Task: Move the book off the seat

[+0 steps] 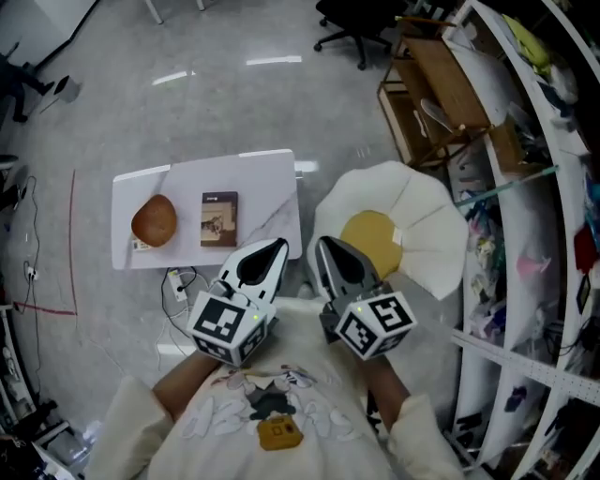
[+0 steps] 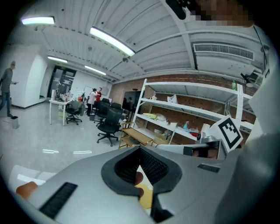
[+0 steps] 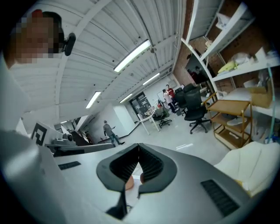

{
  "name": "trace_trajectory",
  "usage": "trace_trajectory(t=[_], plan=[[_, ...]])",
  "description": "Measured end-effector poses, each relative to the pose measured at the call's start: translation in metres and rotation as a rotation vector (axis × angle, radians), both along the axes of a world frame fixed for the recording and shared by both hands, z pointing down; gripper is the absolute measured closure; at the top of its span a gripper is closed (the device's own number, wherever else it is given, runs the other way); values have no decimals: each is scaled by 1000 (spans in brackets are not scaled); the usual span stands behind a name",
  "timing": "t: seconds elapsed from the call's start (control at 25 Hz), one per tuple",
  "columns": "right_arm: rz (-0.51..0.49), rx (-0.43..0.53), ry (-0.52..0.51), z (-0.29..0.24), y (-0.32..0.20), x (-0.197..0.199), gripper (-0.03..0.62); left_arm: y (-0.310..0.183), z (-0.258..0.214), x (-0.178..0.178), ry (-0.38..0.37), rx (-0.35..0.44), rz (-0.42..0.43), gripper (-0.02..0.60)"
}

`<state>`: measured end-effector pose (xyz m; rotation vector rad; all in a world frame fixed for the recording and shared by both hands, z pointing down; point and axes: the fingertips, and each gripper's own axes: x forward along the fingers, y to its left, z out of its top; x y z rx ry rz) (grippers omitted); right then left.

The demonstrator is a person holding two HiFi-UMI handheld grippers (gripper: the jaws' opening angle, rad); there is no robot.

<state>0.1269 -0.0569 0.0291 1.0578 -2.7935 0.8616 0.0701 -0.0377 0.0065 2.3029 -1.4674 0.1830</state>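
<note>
A brown book [image 1: 218, 218] lies flat on the low white table [image 1: 272, 183], next to a round brown object [image 1: 155, 220]. To the table's right stands the white petal-shaped seat [image 1: 422, 202] with a yellow cushion [image 1: 370, 239]; nothing lies on it. My left gripper [image 1: 277, 246] and right gripper [image 1: 322, 244] are held side by side close to my chest, raised above the floor between table and seat. Both are shut and hold nothing. In the left gripper view the left gripper [image 2: 140, 148] points across the room, and in the right gripper view so does the right gripper [image 3: 138, 145].
A wooden shelf unit [image 1: 441, 89] stands behind the seat, and white racks [image 1: 553, 187] full of items run along the right. A black office chair [image 1: 361, 19] is at the back. Cables [image 1: 178, 281] lie under the table's front edge, with red floor tape [image 1: 73, 244] at the left.
</note>
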Motion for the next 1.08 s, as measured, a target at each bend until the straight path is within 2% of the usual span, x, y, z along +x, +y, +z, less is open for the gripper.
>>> trace_trajectory(t=[0.12,0.36,0.8,1.08], plan=[[66,58,6,-13,17,21,586,8,-3,14,-38,30,4,569],[103,42,-7,-12,41,36,586,22,-2,29,-57,30,-13,569],[-4,27,0,-7,59,25,586,43,4,28,-51,9,-81,569],[-24,9,-4,4,62,27,586,47,11,27,-42,2,-112,569]])
